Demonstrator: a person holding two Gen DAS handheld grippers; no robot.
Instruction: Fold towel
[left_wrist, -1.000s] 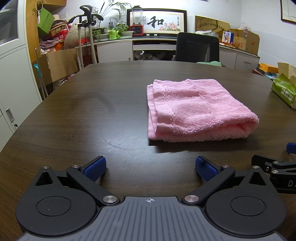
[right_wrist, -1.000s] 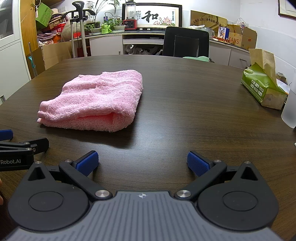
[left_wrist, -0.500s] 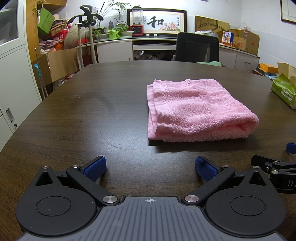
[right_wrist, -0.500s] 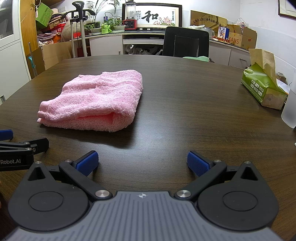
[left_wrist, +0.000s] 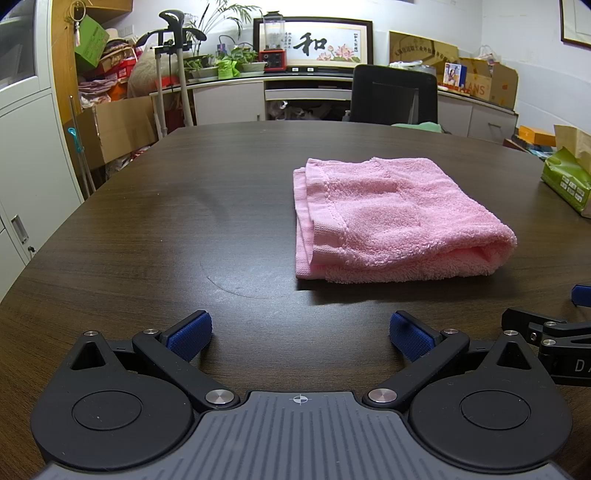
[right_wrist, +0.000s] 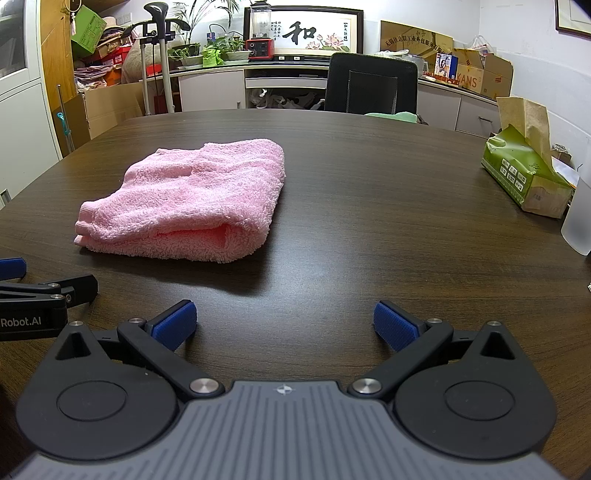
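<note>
- Lying folded on the dark table (left_wrist: 155, 206), pink towel (left_wrist: 391, 221), ahead and right of left gripper (left_wrist: 301, 334), ahead and left of right gripper (right_wrist: 284, 323).
- Roughly equally near both; long axis unclear.
- Spread wide apart, both pairs of fingers, holding and touching nothing.

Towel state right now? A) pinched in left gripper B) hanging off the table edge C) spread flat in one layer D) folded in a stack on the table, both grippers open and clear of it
D: the towel lies folded in layers on the table, with the left gripper and right gripper open, short of it.
</note>
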